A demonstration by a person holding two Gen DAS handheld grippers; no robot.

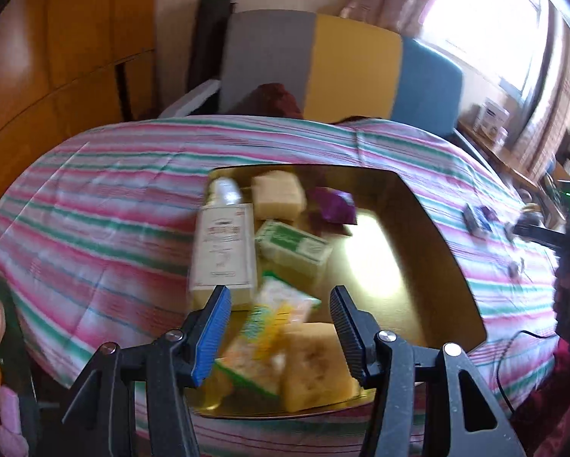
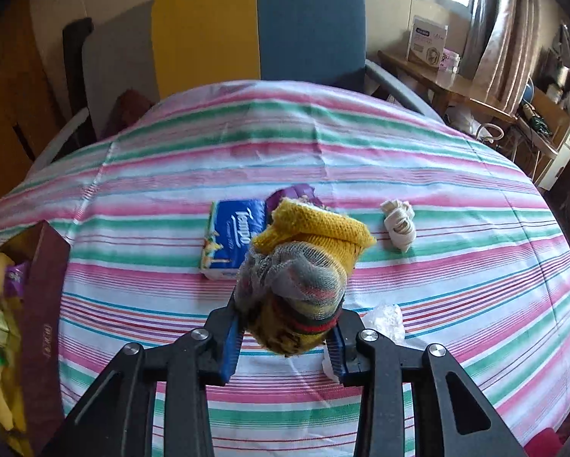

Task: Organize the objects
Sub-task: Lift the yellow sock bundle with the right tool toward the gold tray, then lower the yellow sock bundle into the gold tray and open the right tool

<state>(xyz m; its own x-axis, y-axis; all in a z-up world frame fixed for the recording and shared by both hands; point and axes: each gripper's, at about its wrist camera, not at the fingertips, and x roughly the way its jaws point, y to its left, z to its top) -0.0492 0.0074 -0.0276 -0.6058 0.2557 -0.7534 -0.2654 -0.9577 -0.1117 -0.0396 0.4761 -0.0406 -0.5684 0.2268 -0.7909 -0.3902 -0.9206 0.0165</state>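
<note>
In the left wrist view my left gripper (image 1: 280, 293) hangs open over an open box (image 1: 441, 236) with a gold lining. In the box lie a white bottle (image 1: 224, 247), a green carton (image 1: 292, 245), two yellow sponges (image 1: 279, 196), a purple packet (image 1: 332, 205) and a yellow-green packet (image 1: 269, 327). Nothing is pinched between the pads. In the right wrist view my right gripper (image 2: 289, 316) is shut on a bundle of yellow and grey knitted cloth (image 2: 308, 251), held above the striped tablecloth (image 2: 475, 198). The bundle hides the fingertips.
On the cloth behind the bundle lie a blue tissue pack (image 2: 228, 240), a purple packet (image 2: 296, 192), a white knotted bundle (image 2: 397, 224) and a clear wrapper (image 2: 384, 320). The box's brown wall (image 2: 43, 304) stands at left. A grey, yellow and blue chair (image 2: 254, 26) is behind the table.
</note>
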